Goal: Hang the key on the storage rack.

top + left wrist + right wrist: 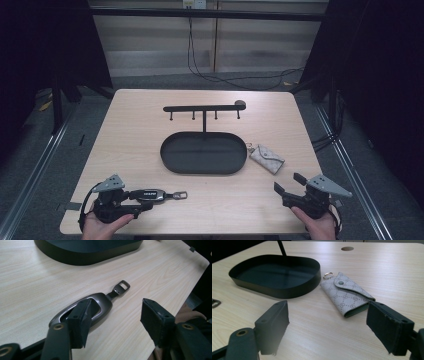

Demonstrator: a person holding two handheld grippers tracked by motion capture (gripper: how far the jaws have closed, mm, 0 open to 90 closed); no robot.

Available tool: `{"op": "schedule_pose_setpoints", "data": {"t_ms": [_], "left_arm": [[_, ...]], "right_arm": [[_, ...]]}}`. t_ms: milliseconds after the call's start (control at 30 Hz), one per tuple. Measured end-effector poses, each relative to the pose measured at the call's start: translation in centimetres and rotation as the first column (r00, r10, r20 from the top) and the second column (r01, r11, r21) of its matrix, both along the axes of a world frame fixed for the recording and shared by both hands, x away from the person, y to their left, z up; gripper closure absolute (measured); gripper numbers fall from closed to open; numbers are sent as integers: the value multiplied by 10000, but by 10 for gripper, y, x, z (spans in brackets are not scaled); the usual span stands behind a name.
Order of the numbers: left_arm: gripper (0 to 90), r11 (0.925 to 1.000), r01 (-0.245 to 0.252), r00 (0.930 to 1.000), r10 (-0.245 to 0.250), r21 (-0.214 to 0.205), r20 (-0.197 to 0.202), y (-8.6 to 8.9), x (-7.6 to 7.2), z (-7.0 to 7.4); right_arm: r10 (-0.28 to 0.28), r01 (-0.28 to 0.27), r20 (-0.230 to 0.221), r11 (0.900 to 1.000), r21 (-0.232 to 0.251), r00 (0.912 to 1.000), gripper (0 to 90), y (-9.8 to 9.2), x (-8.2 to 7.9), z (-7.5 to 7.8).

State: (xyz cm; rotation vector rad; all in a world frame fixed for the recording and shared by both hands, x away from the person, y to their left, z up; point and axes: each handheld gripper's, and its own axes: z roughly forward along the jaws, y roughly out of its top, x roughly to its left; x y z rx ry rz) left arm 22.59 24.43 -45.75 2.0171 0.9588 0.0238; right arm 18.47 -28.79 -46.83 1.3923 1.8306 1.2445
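Grey key fob point(85, 308) lies flat on the worktop point(130, 130), near edge, well short of the black tray point(167, 159). Your left hand-held gripper point(113, 322) is spread, one jaw over the fob, nothing pinched yet. Your right hand-held gripper point(327, 325) is spread too, aimed at the patterned key pouch point(345, 293) just beside the tray. Looks like the start: hook rack point(200, 107) bare, both items left to lift

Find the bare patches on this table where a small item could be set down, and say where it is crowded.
Free: the tabletop left of the oval tray, and the front strip between the key fob and right gripper. Crowded: the key pouch beside the tray's right end; the left gripper at the fob.
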Motion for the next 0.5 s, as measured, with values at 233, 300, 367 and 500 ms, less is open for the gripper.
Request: {"op": "schedule_pose_setpoints", "data": {"t_ms": [233,300,367,500], "left_arm": [[434,10000,54,9999,-54,44,-108,1,3,-1],[430,9998,142,9998,-144,-152,-136,1,2,-1],[442,9996,236,9997,-237,-159,-79,0,1,0],[456,9983,364,9992,-370,-465,-137,-2,1,0]], "right_arm": [[-164,167,-235,9998,132,9996,151,-2,2,0],[-123,127,-213,9998,157,9997,151,-1,2,1],[-79,84,-236,9998,207,9997,151,0,1,1],[-61,66,-313,9998,162,9995,151,0,1,2]]}}
